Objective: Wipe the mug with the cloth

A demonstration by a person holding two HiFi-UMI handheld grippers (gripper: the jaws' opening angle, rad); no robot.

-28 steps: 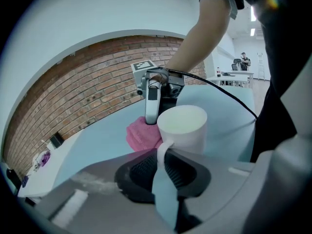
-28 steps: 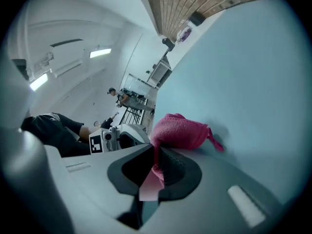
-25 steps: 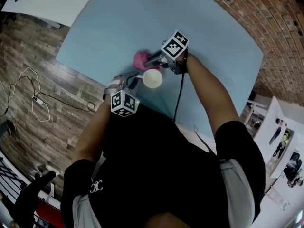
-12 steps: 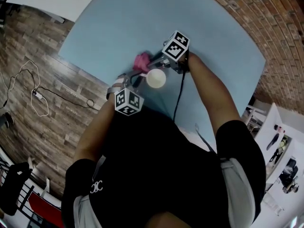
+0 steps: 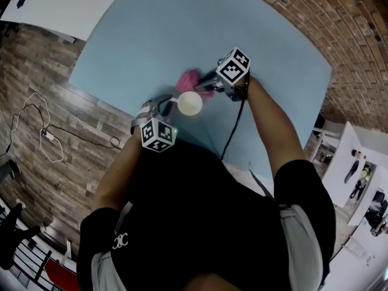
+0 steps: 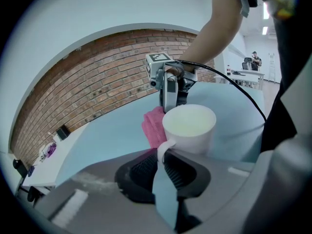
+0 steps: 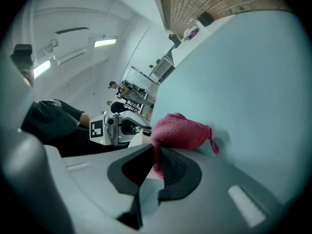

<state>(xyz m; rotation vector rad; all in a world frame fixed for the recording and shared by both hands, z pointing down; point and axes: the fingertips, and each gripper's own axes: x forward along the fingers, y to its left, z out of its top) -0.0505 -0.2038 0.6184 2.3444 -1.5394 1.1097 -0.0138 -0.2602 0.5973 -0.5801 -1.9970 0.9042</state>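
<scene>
Left tool [image 6: 161, 164], mug [image 6: 189, 130] upright (mouth up)

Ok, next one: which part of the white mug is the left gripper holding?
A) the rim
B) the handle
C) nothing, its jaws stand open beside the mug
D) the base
B: in the left gripper view, the left gripper has its jaws pinched on the handle of the mug, and the cup body sits just beyond the jaw tips.

Your mug [image 6: 189, 128] looks like smooth, matt ceramic; your cloth [image 7: 183, 130] is soft, nubbly terry; the bench [image 5: 182, 29] is smooth and matt.
</scene>
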